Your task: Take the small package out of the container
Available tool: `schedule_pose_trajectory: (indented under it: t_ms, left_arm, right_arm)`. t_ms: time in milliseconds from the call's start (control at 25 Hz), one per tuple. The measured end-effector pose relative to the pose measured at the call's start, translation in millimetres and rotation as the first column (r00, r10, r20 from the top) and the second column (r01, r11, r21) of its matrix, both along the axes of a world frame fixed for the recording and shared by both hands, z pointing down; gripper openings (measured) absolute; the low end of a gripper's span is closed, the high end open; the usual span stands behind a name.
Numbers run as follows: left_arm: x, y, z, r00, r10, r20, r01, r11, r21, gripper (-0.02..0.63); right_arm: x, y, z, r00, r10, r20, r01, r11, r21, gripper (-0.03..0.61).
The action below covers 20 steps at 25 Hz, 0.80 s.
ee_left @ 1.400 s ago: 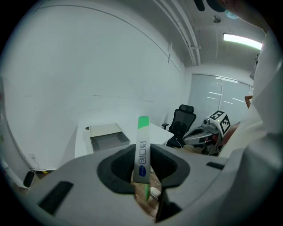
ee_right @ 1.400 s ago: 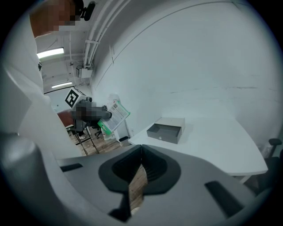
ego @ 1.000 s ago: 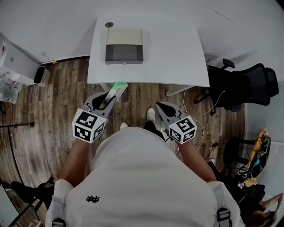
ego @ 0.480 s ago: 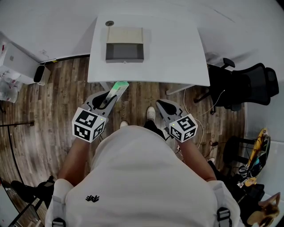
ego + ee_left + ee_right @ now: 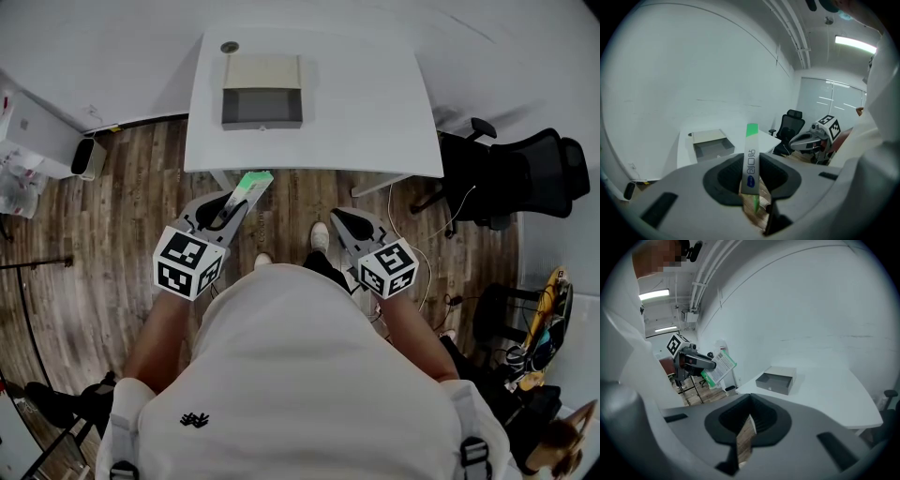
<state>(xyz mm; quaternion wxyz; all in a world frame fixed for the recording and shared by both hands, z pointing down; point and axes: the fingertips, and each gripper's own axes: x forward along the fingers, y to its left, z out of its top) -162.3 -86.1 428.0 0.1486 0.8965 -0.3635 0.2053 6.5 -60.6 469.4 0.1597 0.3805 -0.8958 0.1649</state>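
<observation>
Seen from above, a person in a white top (image 5: 300, 375) stands on a wooden floor (image 5: 112, 225) facing a white table (image 5: 375, 112), with a gripper in each hand. On the left, the left gripper (image 5: 234, 208) points towards the table, its jaws clamped on the small package (image 5: 251, 186), a slim white sachet with a green end. The package sticks out past the jaw tips and hangs over the floor, just short of the table's near edge. Further in, near the table's far side, sits the container (image 5: 262, 108), a grey open-topped box with a beige panel behind it. It is well apart from the package. To the right of centre, the right gripper (image 5: 342, 223) is level with the left one, its jaws drawn together with nothing between them. At far right, a black office chair (image 5: 525, 178) stands beside the table
</observation>
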Motion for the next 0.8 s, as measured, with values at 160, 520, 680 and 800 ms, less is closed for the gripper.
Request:
schedule_pose_trajectory:
  t_ms: [160,520,680,800]
  left_arm:
    - [1.2,2.7,2.0,1.000,0.005,0.006,-0.005,1.000,-0.005,0.098]
    - [3.1,1.8,7.4,1.000,0.003,0.022,-0.002,1.000,-0.023,0.098]
    - [8.4,-6.4,7.2,1.000,-0.002,0.028,0.002,1.000,-0.022,0.098]
    - [14.2,-15.7,8.4,1.000,-0.007,0.031,0.007,1.000,-0.019,0.098]
  right_arm:
    - [1.3,3.7,1.5,1.000,0.000,-0.001,0.000,1.000,-0.005,0.006]
    - [4.5,4.5,4.6,1.000,0.001,0.005,-0.001,1.000,-0.014,0.006]
    - [10.2,-1.1,3.8,1.000,-0.002,0.009,0.002,1.000,-0.010,0.006]
    - [18.9,-9.5,4.2,1.000,0.007,0.011,-0.007,1.000,-0.003,0.006]
